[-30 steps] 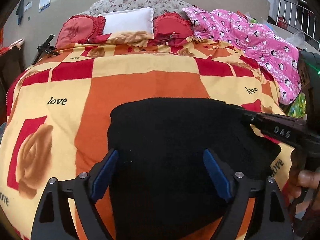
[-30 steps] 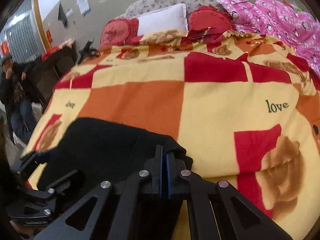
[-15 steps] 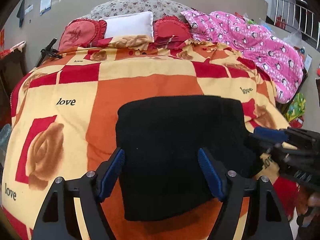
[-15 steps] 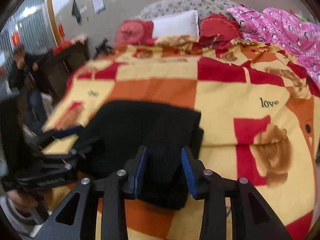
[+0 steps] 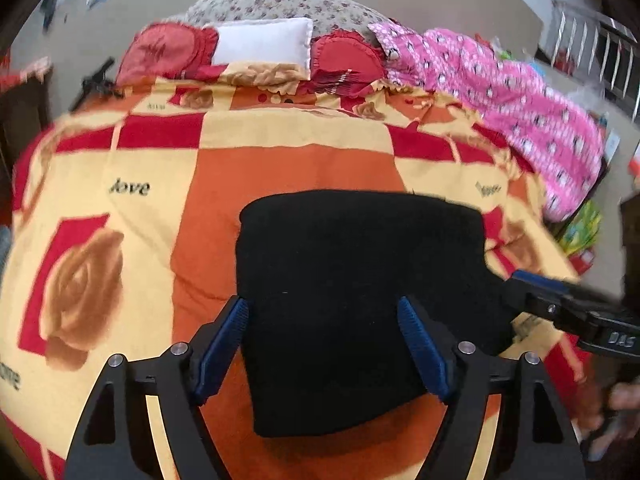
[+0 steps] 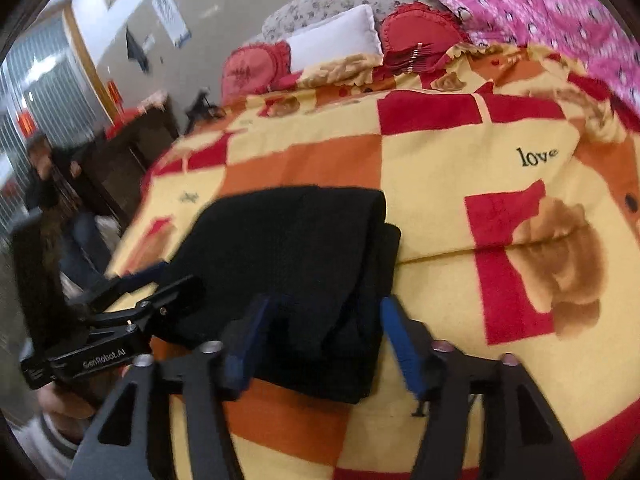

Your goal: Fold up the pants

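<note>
The black pants lie folded into a compact rectangle on the bed's orange, yellow and red blanket, near its front edge (layered edges show on the right in the right wrist view). The left tongs stand apart above the bundle, gripping nothing. The right tongs have just been opening and now stand apart over the folded edge, pads clear of the cloth. Red cushions and a white pillow sit at the headboard.

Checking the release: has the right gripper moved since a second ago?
Yes. The right gripper has backed toward the blanket's near edge, off the black pants; its jaws have just been opening.
</note>
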`<state>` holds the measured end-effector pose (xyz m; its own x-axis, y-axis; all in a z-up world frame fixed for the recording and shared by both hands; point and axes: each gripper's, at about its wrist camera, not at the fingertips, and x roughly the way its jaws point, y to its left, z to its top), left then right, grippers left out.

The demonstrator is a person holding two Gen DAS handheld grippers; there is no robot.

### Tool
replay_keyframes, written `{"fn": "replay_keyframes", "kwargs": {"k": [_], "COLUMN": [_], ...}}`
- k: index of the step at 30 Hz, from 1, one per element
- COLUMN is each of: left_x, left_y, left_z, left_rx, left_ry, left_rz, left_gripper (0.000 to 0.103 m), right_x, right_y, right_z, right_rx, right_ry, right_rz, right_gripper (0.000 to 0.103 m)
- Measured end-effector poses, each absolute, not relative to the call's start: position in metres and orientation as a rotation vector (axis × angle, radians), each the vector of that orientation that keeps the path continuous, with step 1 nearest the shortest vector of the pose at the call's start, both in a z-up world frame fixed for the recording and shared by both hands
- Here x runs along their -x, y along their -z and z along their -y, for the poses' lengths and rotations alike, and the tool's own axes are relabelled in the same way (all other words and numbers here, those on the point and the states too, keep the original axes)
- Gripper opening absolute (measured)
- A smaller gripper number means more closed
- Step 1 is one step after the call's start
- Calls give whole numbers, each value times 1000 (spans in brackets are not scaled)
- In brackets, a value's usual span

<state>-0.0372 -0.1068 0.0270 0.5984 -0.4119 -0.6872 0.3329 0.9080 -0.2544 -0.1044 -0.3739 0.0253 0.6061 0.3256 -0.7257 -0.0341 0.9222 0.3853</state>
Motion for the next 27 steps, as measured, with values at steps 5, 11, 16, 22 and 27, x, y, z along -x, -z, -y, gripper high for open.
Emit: {"fn": "replay_keyframes", "kwargs": {"k": [5,11,16,22,27], "left_x": [25,1,-14,-17,-6], "left_y": [-31,-12,3,8,3], "left_z": [80,80,83,99,111], "left_rx": [145,225,268,224,183], "left_ry": [411,475,498,496,479], "left_rz": [-816,-938,-981,-944,-921], "left_gripper": [81,81,85,86,69], "right_x": [101,85,73,69,73], "right_y": [-21,-1,16,17,12], "right_z": [385,387,391,381,377], "right_rx": [-412,-455,-546,-519,-499], "right_ry": [-235,-273,-315,-306,-277], "right_rz": [-903,-955,-952,-922,-903], "right_gripper": [70,73,76,75,64]}}
